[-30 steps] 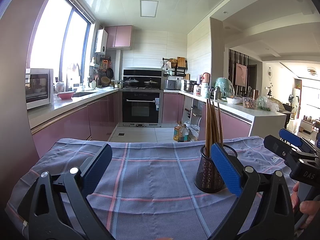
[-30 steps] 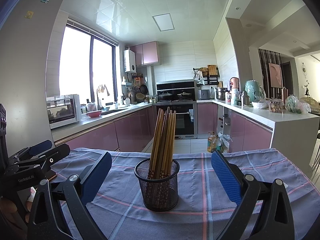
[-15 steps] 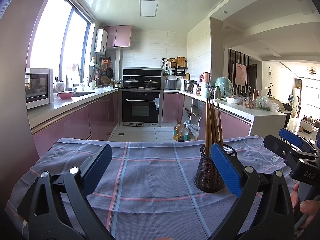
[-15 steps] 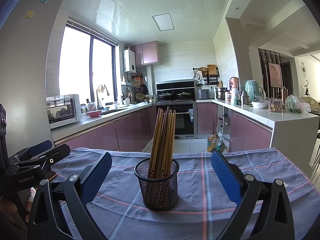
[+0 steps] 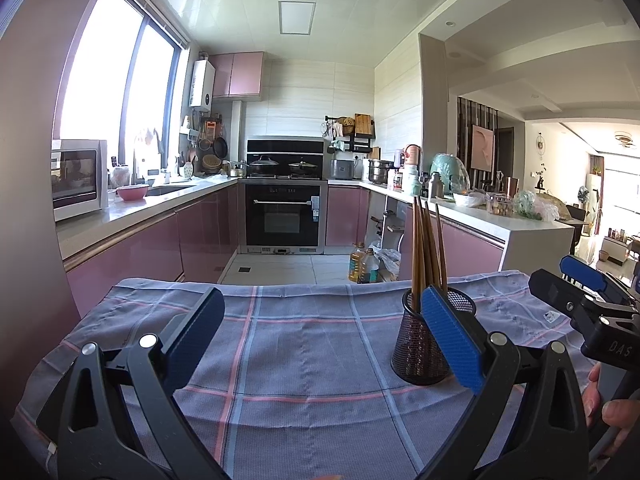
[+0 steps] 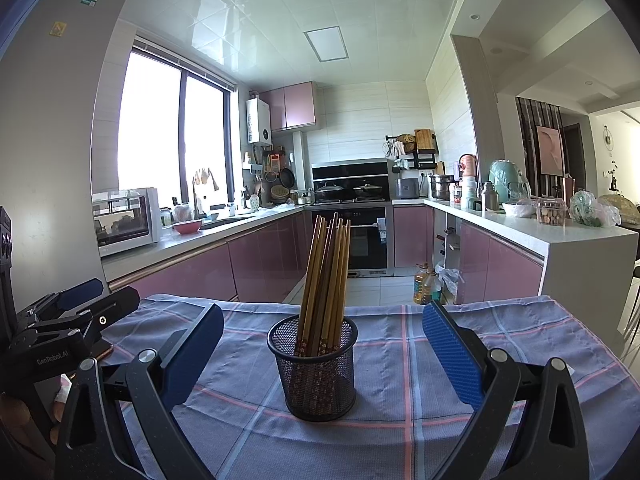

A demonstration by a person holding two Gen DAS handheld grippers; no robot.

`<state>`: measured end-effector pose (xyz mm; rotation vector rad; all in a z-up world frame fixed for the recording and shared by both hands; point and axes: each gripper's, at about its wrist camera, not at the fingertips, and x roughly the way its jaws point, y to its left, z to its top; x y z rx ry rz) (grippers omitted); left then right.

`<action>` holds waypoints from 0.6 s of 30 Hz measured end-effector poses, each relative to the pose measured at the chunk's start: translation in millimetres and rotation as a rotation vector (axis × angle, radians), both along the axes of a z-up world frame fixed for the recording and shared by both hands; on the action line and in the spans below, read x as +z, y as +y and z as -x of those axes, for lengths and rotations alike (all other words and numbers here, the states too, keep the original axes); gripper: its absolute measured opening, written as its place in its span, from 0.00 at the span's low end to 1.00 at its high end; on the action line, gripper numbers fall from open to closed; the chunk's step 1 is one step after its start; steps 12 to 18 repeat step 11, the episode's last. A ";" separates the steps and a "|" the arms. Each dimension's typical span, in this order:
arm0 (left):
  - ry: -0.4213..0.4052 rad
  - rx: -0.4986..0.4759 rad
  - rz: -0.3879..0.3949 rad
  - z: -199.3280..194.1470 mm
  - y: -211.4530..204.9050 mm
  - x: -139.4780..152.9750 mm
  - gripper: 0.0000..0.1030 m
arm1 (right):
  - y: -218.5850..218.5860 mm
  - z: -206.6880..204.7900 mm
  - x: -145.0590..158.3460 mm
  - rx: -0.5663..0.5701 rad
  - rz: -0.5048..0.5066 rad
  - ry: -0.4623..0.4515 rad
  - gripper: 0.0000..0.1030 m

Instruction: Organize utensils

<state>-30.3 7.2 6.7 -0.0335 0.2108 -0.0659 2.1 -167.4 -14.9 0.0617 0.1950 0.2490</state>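
Observation:
A black mesh holder (image 6: 316,368) stands upright on the blue checked tablecloth (image 6: 400,432). Several wooden chopsticks (image 6: 326,276) stand in it, leaning slightly. My right gripper (image 6: 320,344) is open and empty, its blue pads (image 6: 452,356) on either side of the holder, a little nearer the camera. In the left wrist view the holder (image 5: 420,356) stands partly behind my right pad (image 5: 450,340), chopsticks (image 5: 428,248) rising above it. My left gripper (image 5: 320,340) is open and empty over the cloth (image 5: 300,360). Each gripper shows in the other's view: the right one (image 5: 592,304), the left one (image 6: 60,316).
The cloth-covered table ends at its far edge (image 5: 300,286). Beyond it lie a kitchen floor with oil bottles (image 5: 362,266), pink cabinets, an oven (image 5: 284,216) and cluttered counters (image 6: 520,220).

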 end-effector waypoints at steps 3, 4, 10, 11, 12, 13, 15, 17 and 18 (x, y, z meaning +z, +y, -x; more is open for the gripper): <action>0.010 0.002 0.001 -1.0 -0.8 -2.7 0.94 | -0.6 -0.5 -0.9 0.000 0.000 0.003 0.93; 0.017 0.002 0.002 -2.7 -0.1 -2.2 0.94 | -1.6 -1.2 -1.6 -0.002 0.004 0.006 0.93; 0.105 0.018 -0.006 -16.7 6.2 -12.4 0.94 | -35.6 -21.7 -19.7 -0.096 0.033 0.121 0.93; 0.131 0.023 -0.011 -20.3 8.5 -16.3 0.94 | -48.4 -31.5 -26.8 -0.128 0.046 0.173 0.94; 0.131 0.023 -0.011 -20.3 8.5 -16.3 0.94 | -48.4 -31.5 -26.8 -0.128 0.046 0.173 0.94; 0.131 0.023 -0.011 -20.3 8.5 -16.3 0.94 | -48.4 -31.5 -26.8 -0.128 0.046 0.173 0.94; 0.131 0.023 -0.011 -20.3 8.5 -16.3 0.94 | -48.4 -31.5 -26.8 -0.128 0.046 0.173 0.94; 0.131 0.023 -0.011 -20.3 8.5 -16.3 0.94 | -48.4 -31.5 -26.8 -0.128 0.046 0.173 0.94; 0.131 0.023 -0.011 -20.3 8.5 -16.3 0.94 | -48.4 -31.5 -26.8 -0.128 0.046 0.173 0.94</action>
